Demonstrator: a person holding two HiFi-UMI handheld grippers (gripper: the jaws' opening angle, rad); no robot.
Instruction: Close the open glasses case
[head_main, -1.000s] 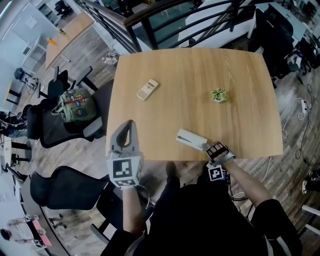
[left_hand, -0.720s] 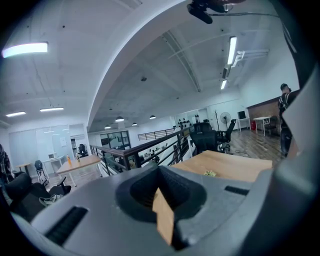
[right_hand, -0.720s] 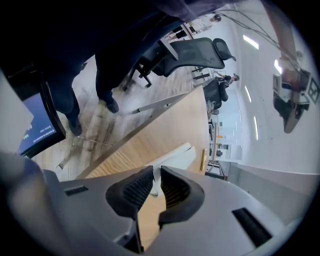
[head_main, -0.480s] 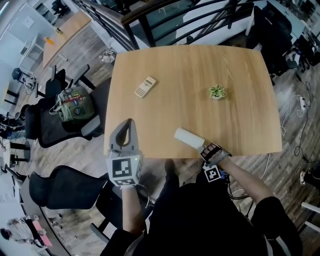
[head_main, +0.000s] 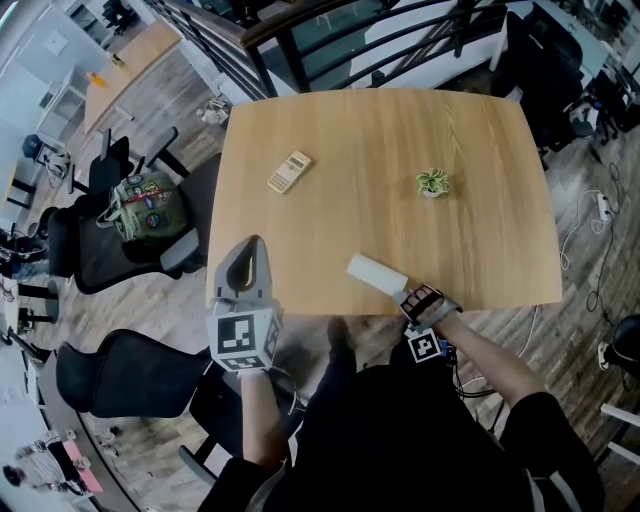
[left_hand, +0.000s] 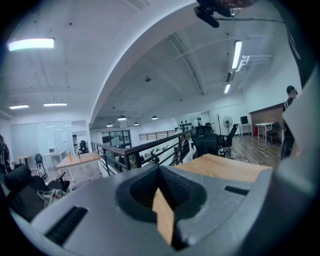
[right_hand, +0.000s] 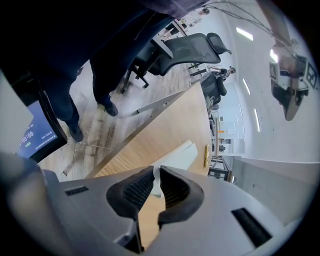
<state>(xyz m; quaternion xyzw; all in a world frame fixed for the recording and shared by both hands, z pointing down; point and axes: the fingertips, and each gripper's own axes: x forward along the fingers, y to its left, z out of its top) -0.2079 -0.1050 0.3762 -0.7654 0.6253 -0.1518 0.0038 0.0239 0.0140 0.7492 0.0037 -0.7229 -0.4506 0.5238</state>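
A white glasses case (head_main: 376, 271) lies on the wooden table (head_main: 380, 140) close to its near edge. In the head view it looks like one smooth, flat shape. My right gripper (head_main: 406, 290) reaches over the table edge and is shut on the case's near end. In the right gripper view, the case's (right_hand: 181, 154) thin white edge runs in between the ribbed pads (right_hand: 137, 187) of the right gripper (right_hand: 156, 171). My left gripper (head_main: 247, 247) hovers at the table's near left corner, shut with nothing in it. Seen from the left gripper view, the left gripper (left_hand: 160, 170) has its tips together.
A calculator (head_main: 289, 170) lies at the far left of the table and a small potted plant (head_main: 433, 184) at the far right. Office chairs (head_main: 110, 375) and a backpack (head_main: 145, 207) stand left of the table. A dark railing (head_main: 330, 40) runs behind it.
The right gripper has dipped and turned a little at the case's near end, and the case now looks flatter. The left gripper has stayed put.
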